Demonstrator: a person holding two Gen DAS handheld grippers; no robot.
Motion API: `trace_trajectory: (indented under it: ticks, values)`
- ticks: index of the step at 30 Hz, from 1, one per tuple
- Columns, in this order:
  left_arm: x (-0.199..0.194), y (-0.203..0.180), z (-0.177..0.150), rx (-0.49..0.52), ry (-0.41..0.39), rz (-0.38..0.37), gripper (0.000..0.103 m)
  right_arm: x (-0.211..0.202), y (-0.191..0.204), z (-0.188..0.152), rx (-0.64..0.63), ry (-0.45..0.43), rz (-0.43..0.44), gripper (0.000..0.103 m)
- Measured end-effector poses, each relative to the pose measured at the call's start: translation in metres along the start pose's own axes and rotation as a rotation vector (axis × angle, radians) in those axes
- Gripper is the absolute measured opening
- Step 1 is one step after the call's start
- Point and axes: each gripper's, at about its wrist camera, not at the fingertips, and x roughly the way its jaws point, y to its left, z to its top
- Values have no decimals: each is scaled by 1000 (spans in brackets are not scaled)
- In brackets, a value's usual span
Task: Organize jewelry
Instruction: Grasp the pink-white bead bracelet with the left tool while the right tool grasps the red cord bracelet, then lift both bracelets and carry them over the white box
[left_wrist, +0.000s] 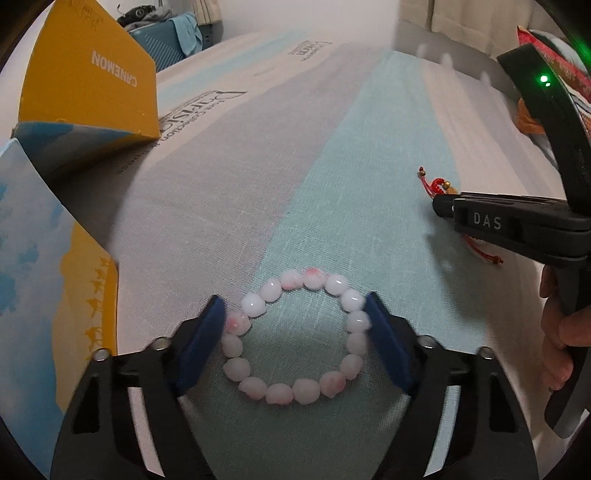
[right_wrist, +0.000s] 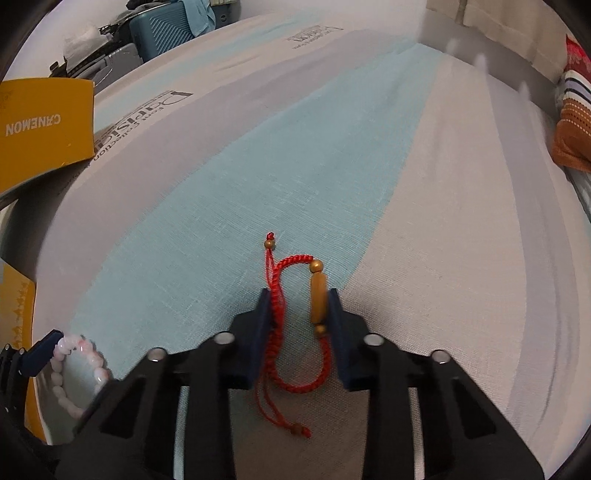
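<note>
A pink-and-white bead bracelet lies flat on the striped cloth. My left gripper is open, with its blue pads on either side of the bracelet, touching its outer beads. A red braided cord bracelet with a wooden bead lies on the cloth. My right gripper has closed in around it, with pads against the cord and the wooden bead. The right gripper also shows in the left wrist view, and the bead bracelet shows at lower left in the right wrist view.
An open yellow box marked CANEMON stands at the left, with its blue-and-yellow flap close to my left gripper. A striped cushion lies at the far right. Suitcases stand beyond the bed.
</note>
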Motion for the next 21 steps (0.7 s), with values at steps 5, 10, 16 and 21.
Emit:
trace_trajectory:
  ticks: [5, 10, 16, 21]
  values:
    - [-3, 2, 0, -2, 2, 26, 46, -1, 4, -2, -5, -10, -3, 12]
    - [-7, 3, 1, -5, 0, 38, 24, -5, 3, -3, 3, -20, 0, 7]
    - [-10, 2, -1, 5, -12, 47, 20, -13, 1, -5, 15, -37, 13, 6]
    - [-15, 5, 3, -7, -3, 16, 20, -20, 4, -8, 23, -48, 24, 6]
